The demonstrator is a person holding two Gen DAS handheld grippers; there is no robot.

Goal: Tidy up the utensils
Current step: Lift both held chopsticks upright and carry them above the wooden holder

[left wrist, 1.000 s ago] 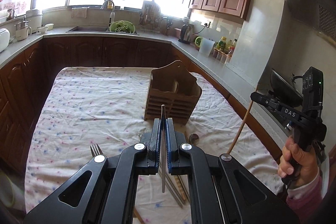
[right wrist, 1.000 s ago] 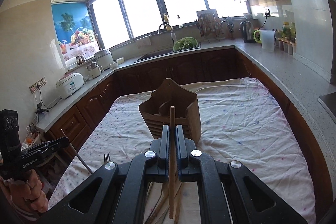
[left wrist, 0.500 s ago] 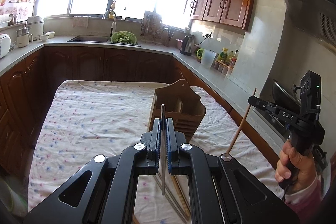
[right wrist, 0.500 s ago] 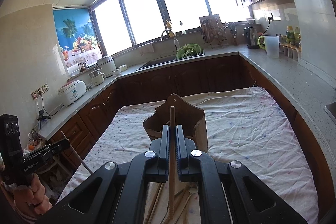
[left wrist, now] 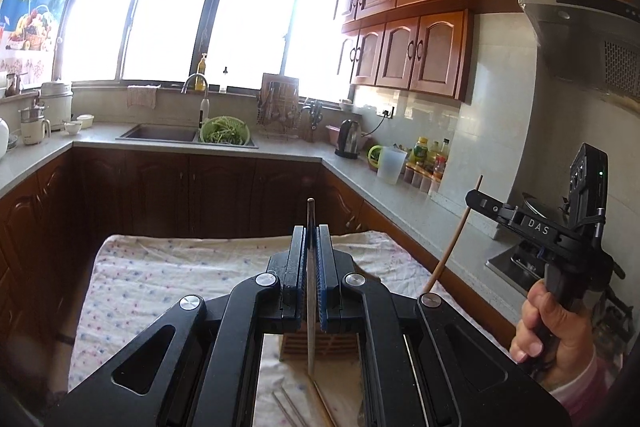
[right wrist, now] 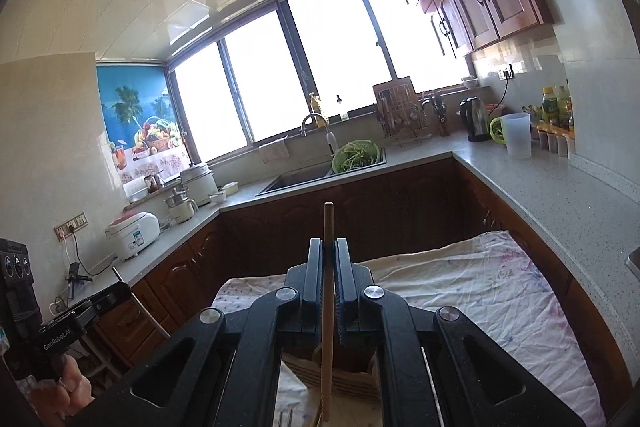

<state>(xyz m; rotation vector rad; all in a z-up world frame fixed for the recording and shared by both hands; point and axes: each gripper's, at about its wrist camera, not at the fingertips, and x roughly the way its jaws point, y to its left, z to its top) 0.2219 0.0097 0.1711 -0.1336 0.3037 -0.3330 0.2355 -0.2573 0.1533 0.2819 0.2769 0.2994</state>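
My left gripper (left wrist: 311, 239) is shut on a thin metal chopstick (left wrist: 310, 287) held upright. My right gripper (right wrist: 328, 253) is shut on a wooden chopstick (right wrist: 328, 307), also upright; it shows in the left wrist view (left wrist: 452, 239) too, held by the right gripper (left wrist: 474, 195). The wooden utensil holder (left wrist: 320, 345) sits below both grippers, mostly hidden by them; its slatted front shows in the right wrist view (right wrist: 340, 383). Loose chopsticks (left wrist: 304, 407) lie on the cloth in front of the holder.
The table has a white floral cloth (left wrist: 168, 275). Dark cabinets and a grey counter (right wrist: 560, 195) run around it, with a sink (left wrist: 164, 135), a kettle (left wrist: 348, 139) and bottles on top. A stove hood (left wrist: 580, 39) hangs at the right.
Both grippers have risen and tilted up with their chopsticks; the holder has dropped from mid-view to beneath the jaws, and more of the windows and ceiling shows.
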